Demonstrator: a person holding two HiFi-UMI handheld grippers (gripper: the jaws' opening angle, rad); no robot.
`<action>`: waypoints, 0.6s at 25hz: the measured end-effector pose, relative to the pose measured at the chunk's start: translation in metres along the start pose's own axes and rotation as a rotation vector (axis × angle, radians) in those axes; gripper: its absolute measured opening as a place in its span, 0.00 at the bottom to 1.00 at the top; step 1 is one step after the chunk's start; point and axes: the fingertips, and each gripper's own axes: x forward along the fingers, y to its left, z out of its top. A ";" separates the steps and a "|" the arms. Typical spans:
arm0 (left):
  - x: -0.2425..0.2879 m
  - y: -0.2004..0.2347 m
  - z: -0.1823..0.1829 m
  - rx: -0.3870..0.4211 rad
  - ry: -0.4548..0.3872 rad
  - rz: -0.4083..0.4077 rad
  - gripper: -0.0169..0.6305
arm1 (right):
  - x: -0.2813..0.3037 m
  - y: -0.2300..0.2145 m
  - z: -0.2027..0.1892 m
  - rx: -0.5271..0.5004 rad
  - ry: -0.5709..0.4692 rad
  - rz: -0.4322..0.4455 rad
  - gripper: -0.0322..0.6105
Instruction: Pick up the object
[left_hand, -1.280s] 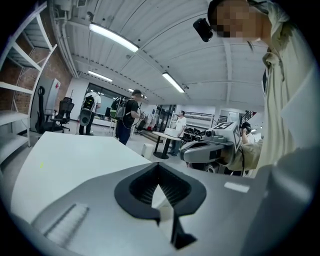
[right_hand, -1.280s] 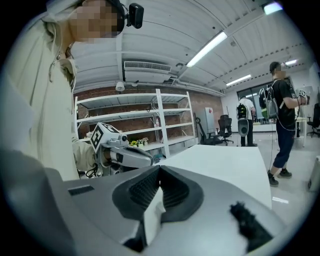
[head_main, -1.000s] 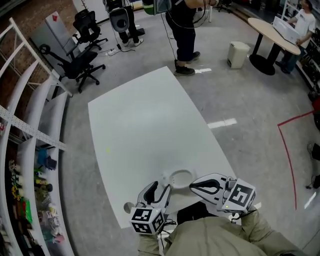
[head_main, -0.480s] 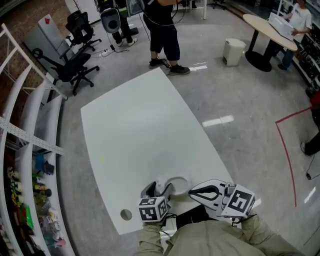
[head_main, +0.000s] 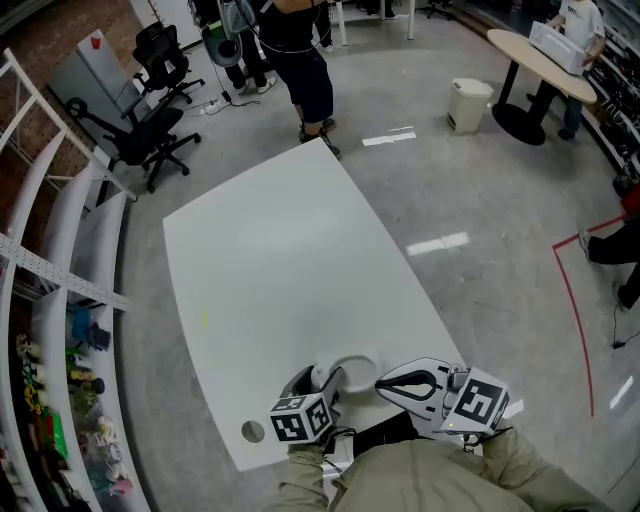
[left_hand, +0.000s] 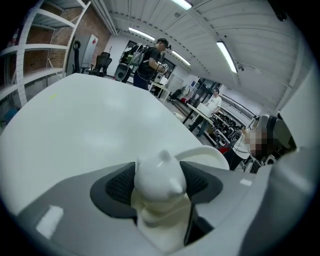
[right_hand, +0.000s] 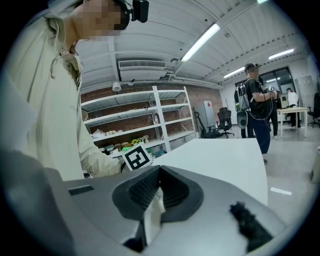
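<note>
White table (head_main: 280, 250), near edge: the left gripper (head_main: 318, 382) is closing its 2 jaws on a white animal figurine (left_hand: 159, 175), which fills the gap between the dark pads. A white ring (head_main: 352, 364) lies just beyond it. To the right, the right gripper (head_main: 400, 381) hovers with its jaws pressed together.

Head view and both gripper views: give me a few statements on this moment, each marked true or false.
1. Between the jaws of the left gripper stands a white figurine. True; the jaws are closing on it, with the pads against its sides.
2. The jaws of the right gripper stand wide apart. False: they are together, pinching a white scrap.
3. The table has a black top. False: the top is white.
4. A white ring lies on the table just beyond the figurine. True.
</note>
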 end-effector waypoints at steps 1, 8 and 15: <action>-0.003 -0.002 0.005 0.011 -0.023 0.002 0.46 | -0.001 -0.001 0.002 -0.005 -0.003 -0.003 0.06; -0.052 -0.027 0.073 0.138 -0.271 0.001 0.46 | -0.015 -0.017 0.025 -0.054 -0.038 -0.045 0.06; -0.142 -0.066 0.137 0.275 -0.594 0.025 0.46 | -0.028 -0.019 0.062 -0.163 -0.117 -0.040 0.06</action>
